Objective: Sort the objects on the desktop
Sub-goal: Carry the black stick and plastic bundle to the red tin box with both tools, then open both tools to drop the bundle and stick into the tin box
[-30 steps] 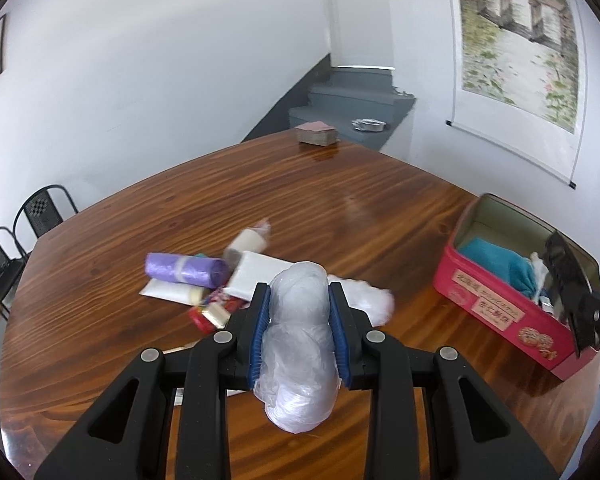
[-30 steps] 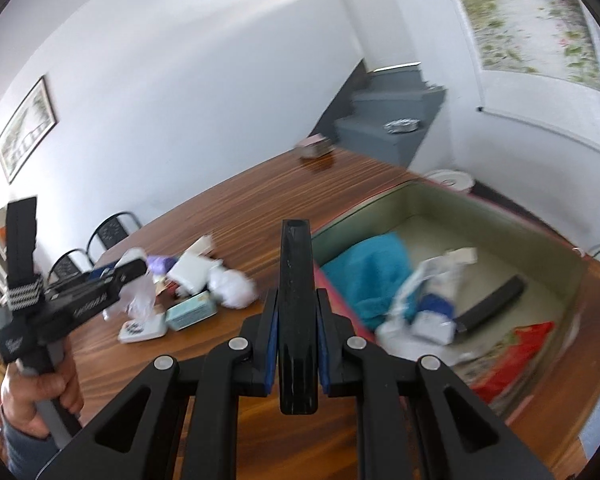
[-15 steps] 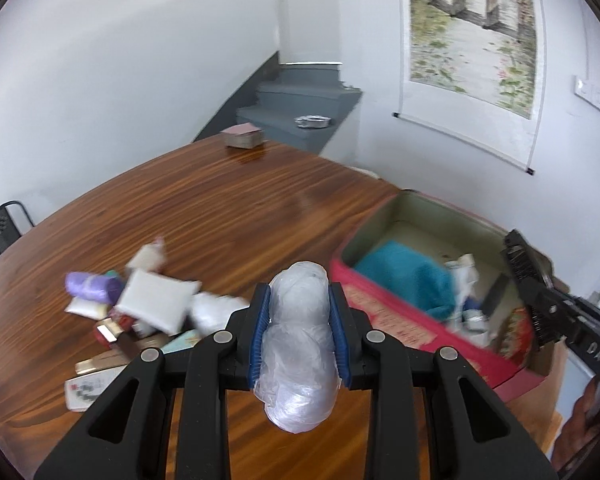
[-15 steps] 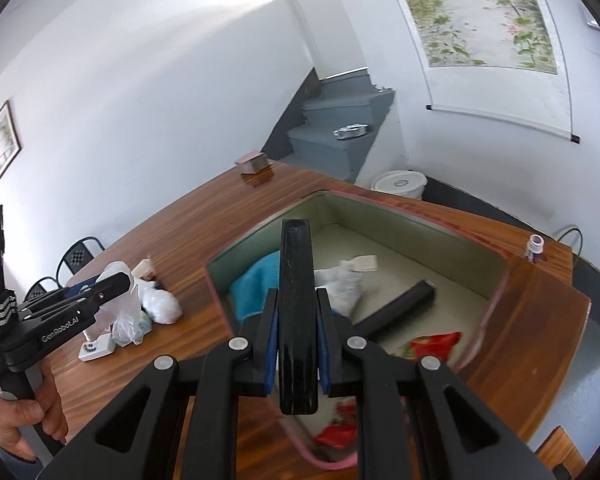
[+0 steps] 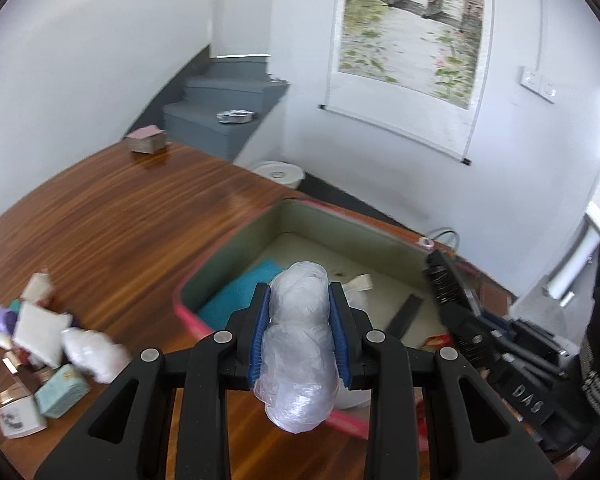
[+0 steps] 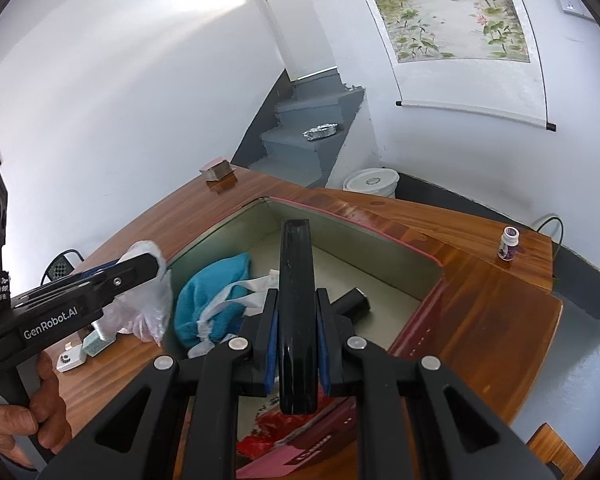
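Left tongs (image 5: pixel 299 334) pinching crumpled plastic bag (image 5: pixel 298 356) (over pink bin (image 5: pixel 236 236)); right tongs (image 6: pixel 296 342) clamped on black bar (image 6: pixel 296 300).

**Wooden table and its load**

The brown wooden table (image 5: pixel 132 216) carries an open pink box (image 5: pixel 228 240) near its right edge, a heap of small packets (image 5: pixel 40 340) at the left, a small stack of cards (image 5: pixel 145 139) at the far side, and a little bottle (image 6: pixel 509 242) by a corner.
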Available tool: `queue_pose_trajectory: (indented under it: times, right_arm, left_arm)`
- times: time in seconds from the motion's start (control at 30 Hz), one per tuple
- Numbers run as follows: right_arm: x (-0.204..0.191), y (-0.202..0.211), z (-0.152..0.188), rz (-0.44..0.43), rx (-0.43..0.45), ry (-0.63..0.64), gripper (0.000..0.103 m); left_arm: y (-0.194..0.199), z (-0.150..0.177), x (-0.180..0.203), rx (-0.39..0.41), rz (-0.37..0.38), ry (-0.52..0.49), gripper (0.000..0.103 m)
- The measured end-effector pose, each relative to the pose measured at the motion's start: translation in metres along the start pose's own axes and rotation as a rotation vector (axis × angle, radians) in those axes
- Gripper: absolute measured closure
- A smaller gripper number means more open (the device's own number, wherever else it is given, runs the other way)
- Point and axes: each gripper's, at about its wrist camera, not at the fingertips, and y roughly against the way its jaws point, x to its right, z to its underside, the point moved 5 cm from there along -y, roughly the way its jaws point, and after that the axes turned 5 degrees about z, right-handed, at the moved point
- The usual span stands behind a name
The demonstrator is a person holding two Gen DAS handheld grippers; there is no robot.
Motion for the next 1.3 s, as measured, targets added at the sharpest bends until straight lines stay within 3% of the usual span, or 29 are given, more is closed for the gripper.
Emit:
queue_pose_trajectory:
  times: [0.1, 0.17, 0.23, 0.63, 0.87, 0.93, 1.0, 1.07, 1.17, 1.3]
  right_arm:
    - [0.005, -0.003, -0.001, -0.004, -0.010, -0.022, 0.084]
    - [0.006, -0.005, -0.001, -0.007, -0.014, -0.030, 0.084]
    - [0.007, -0.006, -0.001, -0.012, -0.016, -0.033, 0.084]
    - [-0.025, -0.015, 0.012, -0.068, -0.061, 0.038, 0.083]
    - [-0.041, -0.007, 0.007, -0.118, -0.031, 0.027, 0.082]
    - [-0.047, -0.005, 0.002, -0.143, -0.023, 0.030, 0.075]
    - [-0.057, -0.002, -0.002, -0.163, -0.006, 0.048, 0.059]
    - [-0.067, 0.001, -0.004, -0.168, 0.020, 0.076, 0.036]
    - [-0.080, -0.001, -0.003, -0.117, 0.043, 0.154, 0.036]
    - [-0.079, -0.025, 0.005, -0.050, -0.056, 0.204, 0.036]
  left_arm:
    - [-0.011, -0.003, 0.007, -0.023, 0.066, 0.014, 0.067]
    - [-0.014, -0.003, 0.008, -0.027, 0.080, 0.022, 0.051]
    - [-0.013, -0.003, 0.005, -0.018, 0.074, 0.026, 0.040]
    - [0.005, -0.008, -0.026, 0.014, 0.050, 0.120, 0.040]
    - [0.021, -0.013, -0.034, 0.055, 0.008, 0.122, 0.040]
    - [0.024, -0.014, -0.036, 0.064, -0.003, 0.117, 0.040]
    - [0.026, -0.015, -0.037, 0.068, -0.007, 0.116, 0.040]
    - [0.028, -0.015, -0.039, 0.068, -0.009, 0.120, 0.040]
    - [0.029, -0.015, -0.043, 0.068, -0.018, 0.131, 0.040]
    - [0.032, -0.014, -0.049, 0.067, -0.023, 0.143, 0.040]
